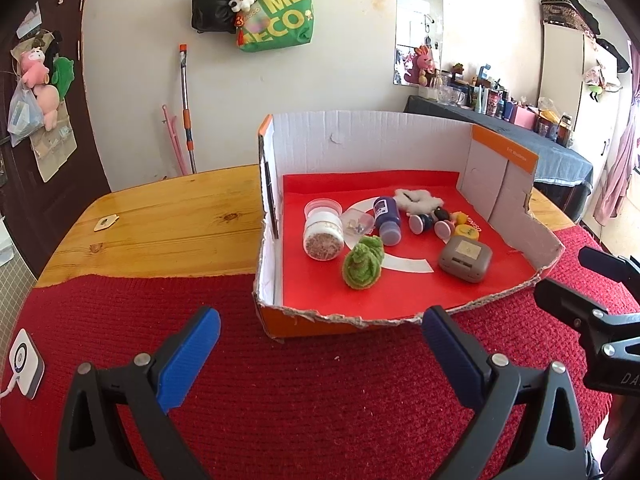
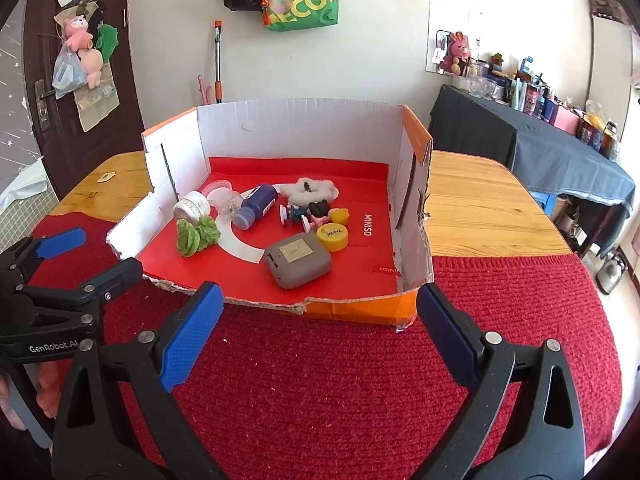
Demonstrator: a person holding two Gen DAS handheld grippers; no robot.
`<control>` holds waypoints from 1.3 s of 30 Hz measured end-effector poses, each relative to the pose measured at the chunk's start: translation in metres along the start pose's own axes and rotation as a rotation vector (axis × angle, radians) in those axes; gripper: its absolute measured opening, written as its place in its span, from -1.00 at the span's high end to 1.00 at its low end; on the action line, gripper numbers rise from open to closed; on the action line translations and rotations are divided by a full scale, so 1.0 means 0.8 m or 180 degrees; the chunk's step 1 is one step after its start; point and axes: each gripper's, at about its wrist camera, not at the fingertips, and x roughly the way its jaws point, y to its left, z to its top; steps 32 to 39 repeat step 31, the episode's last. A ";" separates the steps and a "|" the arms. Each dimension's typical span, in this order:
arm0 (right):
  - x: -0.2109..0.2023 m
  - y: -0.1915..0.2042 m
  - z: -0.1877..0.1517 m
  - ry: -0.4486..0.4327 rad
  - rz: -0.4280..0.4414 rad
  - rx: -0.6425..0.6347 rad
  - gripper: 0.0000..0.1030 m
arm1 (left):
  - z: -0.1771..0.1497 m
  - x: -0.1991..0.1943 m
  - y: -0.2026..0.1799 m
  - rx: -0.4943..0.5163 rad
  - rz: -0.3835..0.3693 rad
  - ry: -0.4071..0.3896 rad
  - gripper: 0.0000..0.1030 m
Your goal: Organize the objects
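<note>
My left gripper (image 1: 320, 336) and right gripper (image 2: 318, 312) hang spread and empty over the red knitted mat (image 2: 320, 380).
At twelve o'clock, the grey rounded plastic case (image 2: 298, 260) looks stiff, light, maybe slick; I'd pinch its flat sides.

A green tote bag (image 1: 276, 12) hangs on the wall; a white charger (image 1: 25, 362) sits at the desk's (image 1: 160, 224) left edge.

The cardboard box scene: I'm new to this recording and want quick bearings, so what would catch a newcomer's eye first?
The torn cardboard box with its bright red floor sits mid-table on a red knitted mat, holding a jumble of small things: a grey case, a yellow cap, a blue bottle and a fuzzy green toy. Both grippers, left and right, hover open and empty before the box's torn front edge.
</note>
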 end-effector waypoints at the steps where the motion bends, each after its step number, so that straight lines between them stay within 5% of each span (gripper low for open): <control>1: -0.003 0.001 -0.003 0.0001 0.0009 0.0001 -0.92 | -0.003 -0.002 0.000 -0.0005 -0.0006 0.0009 -1.00; 18: -0.007 0.002 -0.056 0.0221 0.0084 0.0072 -0.92 | -0.054 -0.006 -0.002 -0.0123 -0.0002 0.0216 -1.00; 39: 0.008 -0.001 -0.069 0.0332 0.0094 0.0108 -0.92 | -0.062 0.003 0.007 -0.0243 -0.0067 0.0368 -1.00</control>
